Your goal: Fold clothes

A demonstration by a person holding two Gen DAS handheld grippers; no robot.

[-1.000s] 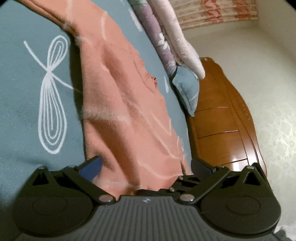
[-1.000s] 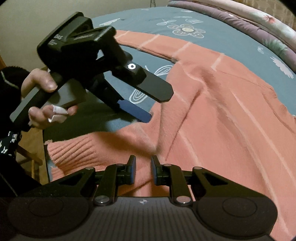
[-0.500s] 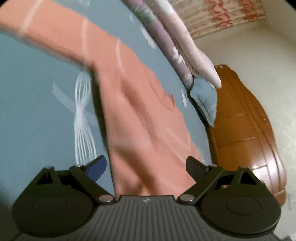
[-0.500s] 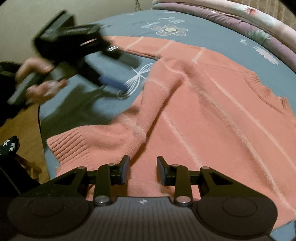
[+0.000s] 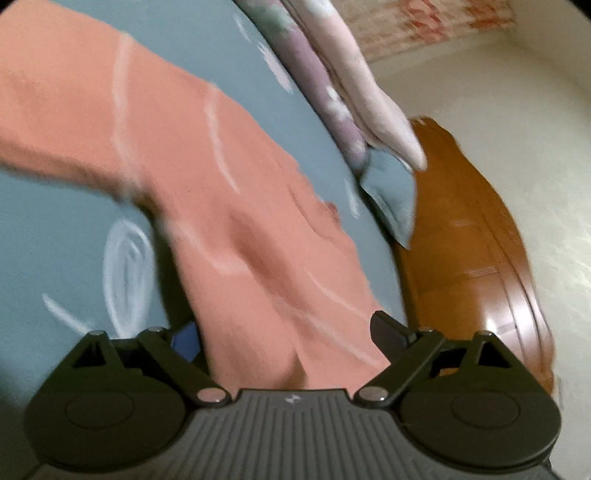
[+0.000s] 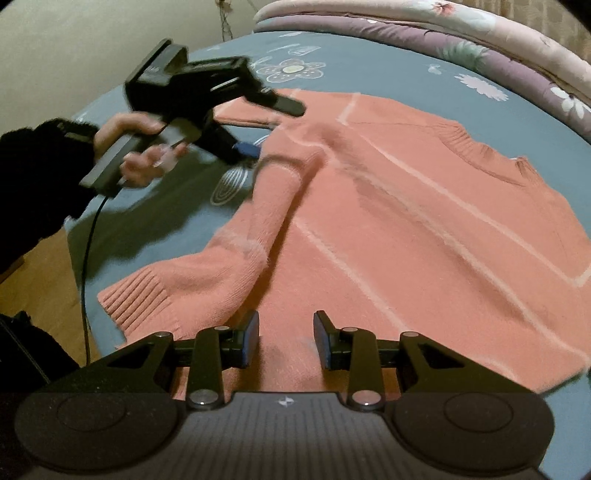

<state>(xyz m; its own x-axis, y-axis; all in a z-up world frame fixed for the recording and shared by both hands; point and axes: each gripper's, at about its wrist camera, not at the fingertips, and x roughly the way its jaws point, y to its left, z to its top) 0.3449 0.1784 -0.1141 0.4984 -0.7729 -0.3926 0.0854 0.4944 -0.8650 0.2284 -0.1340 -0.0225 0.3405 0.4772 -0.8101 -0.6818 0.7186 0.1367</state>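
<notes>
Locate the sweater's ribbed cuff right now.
In the right wrist view, the ribbed cuff lies lower left on the blue bedsheet, near the bed's edge.

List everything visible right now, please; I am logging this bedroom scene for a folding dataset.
Sweater: one, salmon pink with thin pale stripes, spread on the bed, one sleeve folded across its body.
Bedsheet: one, blue-grey with white flower and loop prints, under the sweater.
Quilts: two stacked, purple and pale pink floral, along the bed's far side.
Pillow: one, blue-grey, at the bed's corner.
Bed frame: one, glossy orange-brown wood.
Curtain: one, beige with red pattern, blurred.
Cable: one, black, hanging from the left gripper.
Hand: one, with black sleeve, holding the left gripper.
Left gripper: black, jaws open, at the sweater's sleeve.
Right gripper: black, jaws open over the sweater.
</notes>
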